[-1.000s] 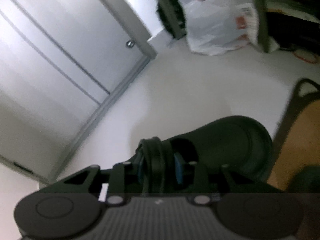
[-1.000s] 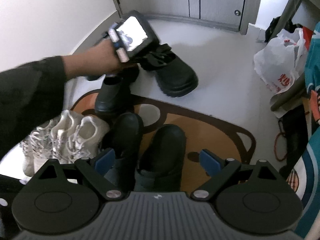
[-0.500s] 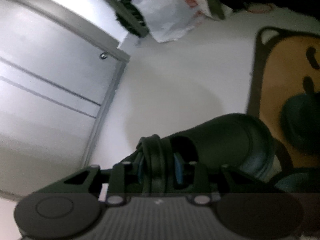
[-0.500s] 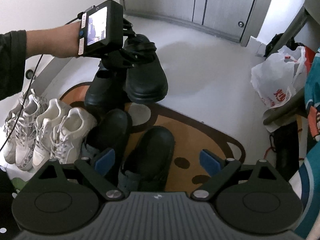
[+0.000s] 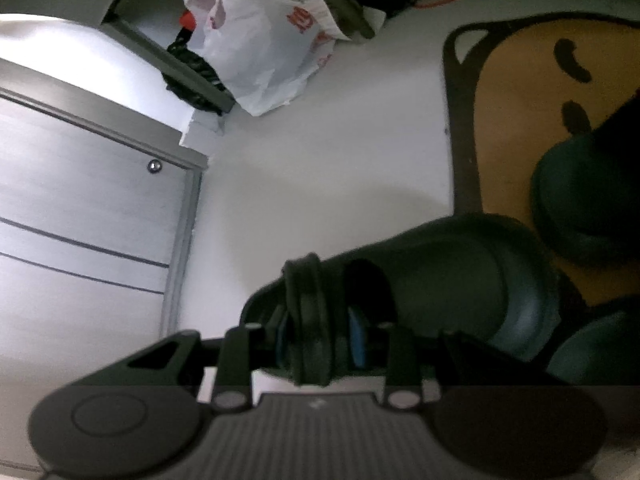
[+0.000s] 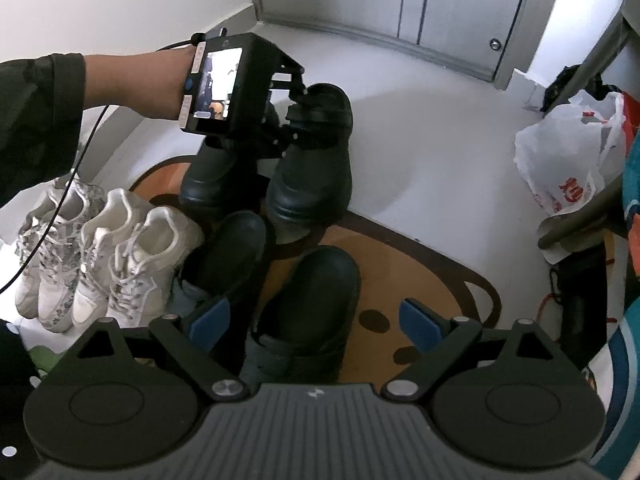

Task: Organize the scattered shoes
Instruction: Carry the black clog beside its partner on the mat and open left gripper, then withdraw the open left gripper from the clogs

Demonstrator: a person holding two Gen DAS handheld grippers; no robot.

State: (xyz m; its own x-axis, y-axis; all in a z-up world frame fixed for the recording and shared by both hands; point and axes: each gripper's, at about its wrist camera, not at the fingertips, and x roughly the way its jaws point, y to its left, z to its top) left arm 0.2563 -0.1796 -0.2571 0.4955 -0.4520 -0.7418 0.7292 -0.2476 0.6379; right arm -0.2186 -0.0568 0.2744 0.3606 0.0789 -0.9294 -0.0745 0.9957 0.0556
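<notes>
Gripping a black clog (image 5: pixel 448 280) by its folded heel strap, my left gripper (image 5: pixel 320 340) has its blue pads narrowed onto the strap, one pad outside it and one inside the shoe's opening. In the right wrist view the same gripper (image 6: pixel 298 94) sits at twelve o'clock, its screen-backed body held in my left hand (image 6: pixel 160 80). The clog hangs from it with the toe pointing down toward six o'clock. That toe is over the dark border of the orange mat (image 6: pixel 420 276); I cannot tell whether it touches.

Just beside the clog, at its nine o'clock, stands a second black clog (image 6: pixel 212 184). Two more dark shoes (image 6: pixel 316 292) lie side by side on the mat at six o'clock, directly ahead of my right gripper (image 6: pixel 312 320). Its blue pads stand wide apart with nothing held between them.

At eight o'clock, white sneakers (image 6: pixel 132 256) sit in a row with patterned grey ones. A white plastic bag (image 6: pixel 568 160) slumps on the pale floor at three o'clock, near a grey door (image 6: pixel 460 12) at one o'clock.
</notes>
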